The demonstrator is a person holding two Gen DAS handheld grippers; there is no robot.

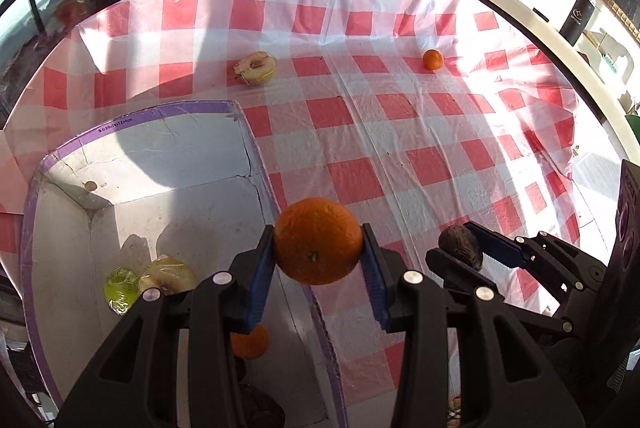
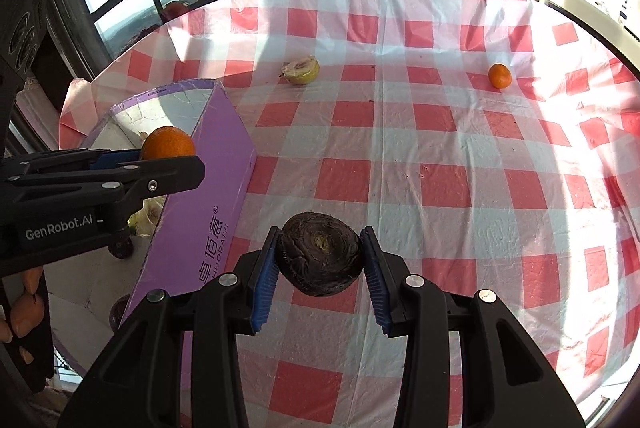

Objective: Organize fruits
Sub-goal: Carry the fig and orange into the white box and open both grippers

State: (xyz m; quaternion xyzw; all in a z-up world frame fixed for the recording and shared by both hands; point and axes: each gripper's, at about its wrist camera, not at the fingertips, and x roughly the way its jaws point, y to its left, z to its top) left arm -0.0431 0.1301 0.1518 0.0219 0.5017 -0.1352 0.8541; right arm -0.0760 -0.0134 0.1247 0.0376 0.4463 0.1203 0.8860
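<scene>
Now both of my grippers carry a fruit toward the box.

My left gripper (image 1: 318, 256) is closed on the round orange (image 1: 318, 241), over the wall of the purple-edged cardboard box (image 1: 140, 116); my right gripper (image 2: 322, 270) clamps the dark wrinkled fruit (image 2: 322, 259) above the red-and-white checked tablecloth (image 2: 440, 168). Some fruits lie in the box already. I judge the cut pale fruit half (image 1: 256, 68) and small tangerine (image 1: 433, 59) remain.

Orange (image 1: 318, 241) aloft over box (image 1: 248, 132) rim. Dark wrinkled fruit (image 2: 322, 254) aloft over table. Halved apple (image 1: 256, 68), small tangerine (image 1: 433, 59) lying apart, far side.
</scene>
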